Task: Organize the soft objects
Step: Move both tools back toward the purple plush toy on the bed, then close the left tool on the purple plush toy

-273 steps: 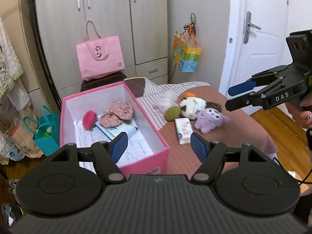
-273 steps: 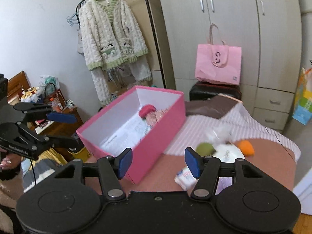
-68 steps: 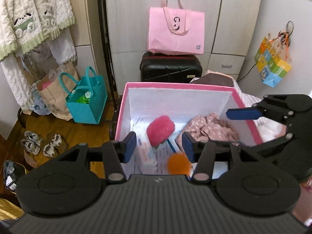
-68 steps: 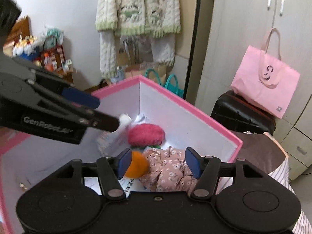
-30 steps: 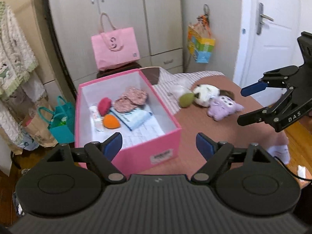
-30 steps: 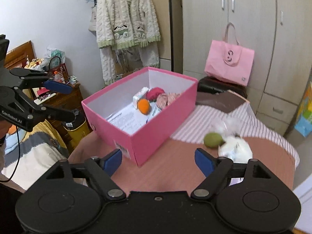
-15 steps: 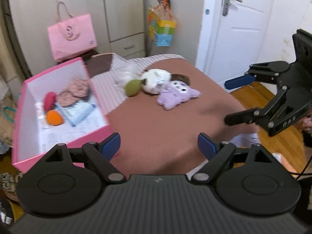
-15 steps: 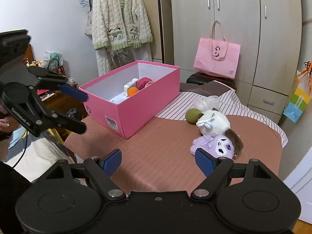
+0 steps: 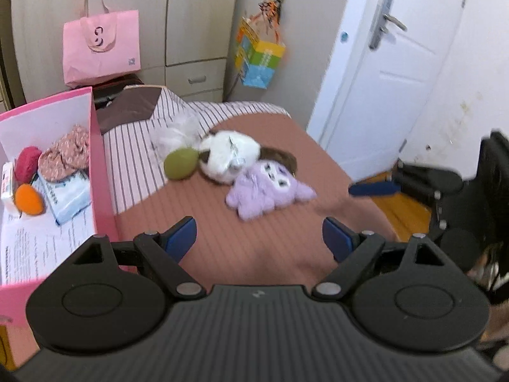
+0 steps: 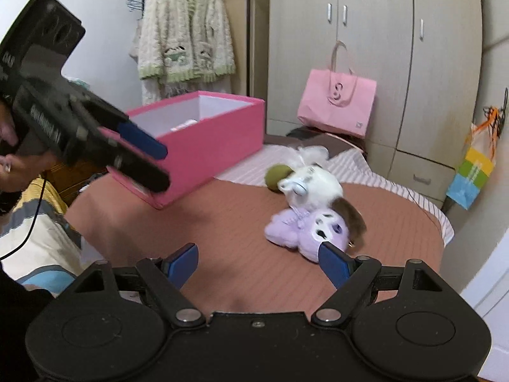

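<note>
A pink paper bag [image 9: 101, 47] stands against the grey wardrobe [image 9: 197, 16] beyond the desk [image 9: 254, 248], a colourful gift bag [image 9: 259, 60] hangs by the white door [image 9: 391, 73], and in the right wrist view a fluffy cream cardigan [image 10: 186, 31] hangs on the wall behind the pink box [image 10: 203, 146]. The left tool [image 9: 259, 238] and the right tool [image 9: 372, 189] both stand released with blue pads spread wide and nothing between them; from the right wrist view the left tool crosses in front of the near corner of the box, with blurred white lettering on its side that cannot be read. On the brown cloth lie the soft things still outside the box: a purple plush [image 9: 270, 189] with a white face, touching a white plush [image 9: 229, 156] with a brown patch, and an olive-green ball [image 9: 180, 167] against that one, with a clear crumpled wrapper [image 9: 173, 133] just behind on the striped cloth [image 9: 136, 149]. Inside the box sit a red pompom [image 9: 27, 164], an orange ball [image 9: 29, 199], a floral fabric piece [image 9: 65, 157], a small white packet [image 9: 7, 183] and a booklet [image 9: 66, 191] over printed sheets too small to read
</note>
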Tool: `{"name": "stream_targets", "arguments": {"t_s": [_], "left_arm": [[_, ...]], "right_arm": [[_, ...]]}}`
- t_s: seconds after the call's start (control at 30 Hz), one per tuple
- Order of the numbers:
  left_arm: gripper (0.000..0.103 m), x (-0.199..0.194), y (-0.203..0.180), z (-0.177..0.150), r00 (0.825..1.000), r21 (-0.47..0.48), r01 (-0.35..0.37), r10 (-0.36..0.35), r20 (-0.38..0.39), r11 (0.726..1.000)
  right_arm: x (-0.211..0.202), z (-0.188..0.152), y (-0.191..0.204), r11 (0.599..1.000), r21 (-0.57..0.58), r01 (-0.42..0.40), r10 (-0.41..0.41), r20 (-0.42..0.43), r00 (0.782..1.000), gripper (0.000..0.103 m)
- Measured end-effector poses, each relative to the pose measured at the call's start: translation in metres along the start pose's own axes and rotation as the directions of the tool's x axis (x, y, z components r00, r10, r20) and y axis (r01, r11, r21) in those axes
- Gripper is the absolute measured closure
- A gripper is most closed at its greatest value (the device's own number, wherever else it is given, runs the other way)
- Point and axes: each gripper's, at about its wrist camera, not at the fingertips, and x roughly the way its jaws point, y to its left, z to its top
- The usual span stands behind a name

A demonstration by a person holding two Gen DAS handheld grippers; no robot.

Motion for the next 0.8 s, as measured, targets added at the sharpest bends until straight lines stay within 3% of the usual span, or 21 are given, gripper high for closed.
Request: {"name": "stream_targets", "arguments": {"t_s": [0.27,0.43,0.8], "left_arm": [[0.020,0.061,0.012,0.012,0.998,-0.078,0.038,-0.041,-0.039,0.996],[0.024,0.094,0.018,0.016,0.997,-0.120,0.046,-0.054,-0.062,0.992],[0.042,0.132,0.032,0.021,0.996,-0.208,0.047,-0.061,-0.063,0.977]], "right_arm": [[0.047,-0.004,-0.033,0.995,0.093,-0.041,0.045,-0.042,0.998,0.018],[0.071,0.000,-0.038,0.999,0.052,-0.016,0.017,-0.006,1.000,0.020],[0.104,0.007,-0.057,0.999,0.029,0.019,-0.018,-0.018,1.000,0.018]]}}
